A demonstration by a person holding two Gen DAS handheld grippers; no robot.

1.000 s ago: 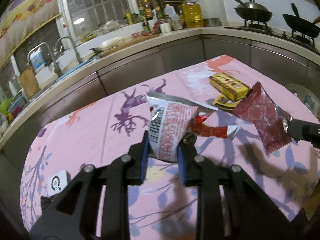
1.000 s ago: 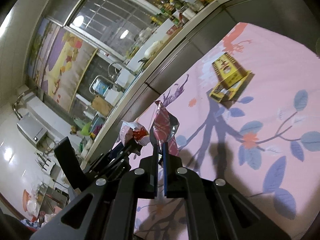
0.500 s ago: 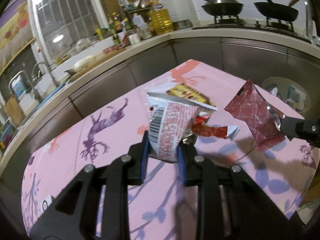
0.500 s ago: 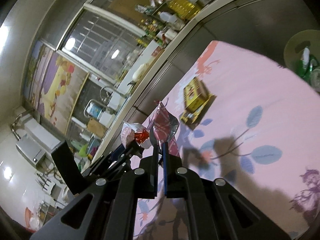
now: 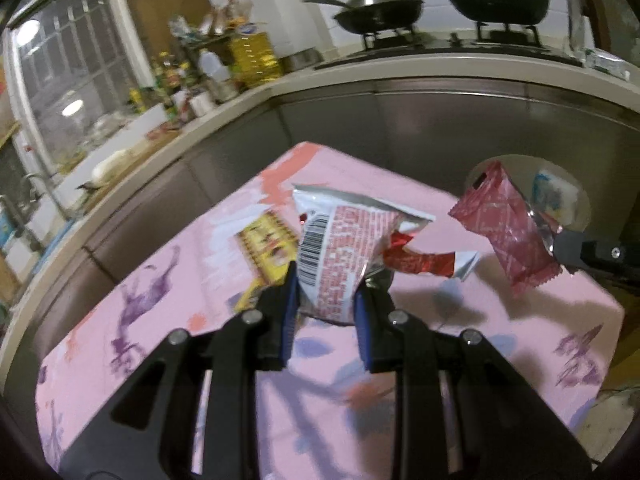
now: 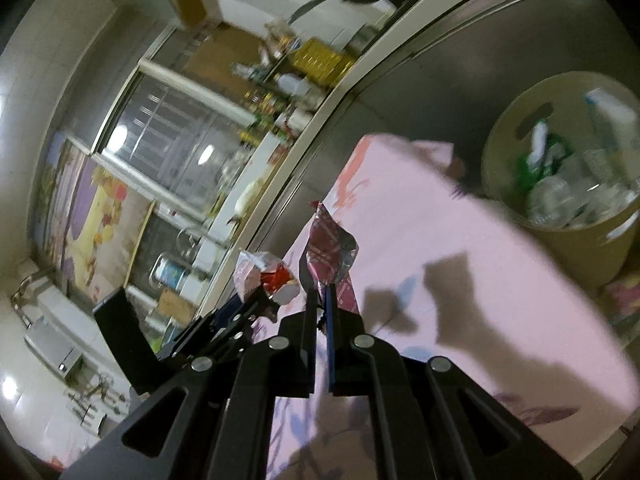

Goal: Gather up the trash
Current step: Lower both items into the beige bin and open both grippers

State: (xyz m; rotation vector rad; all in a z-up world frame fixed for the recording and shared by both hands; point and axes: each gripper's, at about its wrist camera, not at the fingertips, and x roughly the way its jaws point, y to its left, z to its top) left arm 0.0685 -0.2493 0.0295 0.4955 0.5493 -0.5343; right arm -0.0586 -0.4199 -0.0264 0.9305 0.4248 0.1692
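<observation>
My left gripper [image 5: 326, 300] is shut on a crumpled white-and-red snack bag with a barcode [image 5: 340, 256], held above the pink tablecloth [image 5: 500, 332]. My right gripper [image 6: 321, 300] is shut on a dark red foil wrapper [image 6: 330, 248]; the wrapper also shows in the left wrist view [image 5: 506, 226], held in the air at the right. The left gripper with its bag shows in the right wrist view [image 6: 260, 272] just left of the wrapper. A tan round trash bin [image 6: 560, 168] with bottles and bags inside stands beyond the table's far corner.
A yellow box [image 5: 266, 246] lies on the table behind the snack bag. A steel kitchen counter [image 5: 400, 120] curves around the table, with a stove and two woks [image 5: 380, 8] and bottles [image 5: 240, 56] on it.
Both grippers have swung right toward the table's far corner, still holding their wrappers. The trash bin has come into full view ahead of the right gripper.
</observation>
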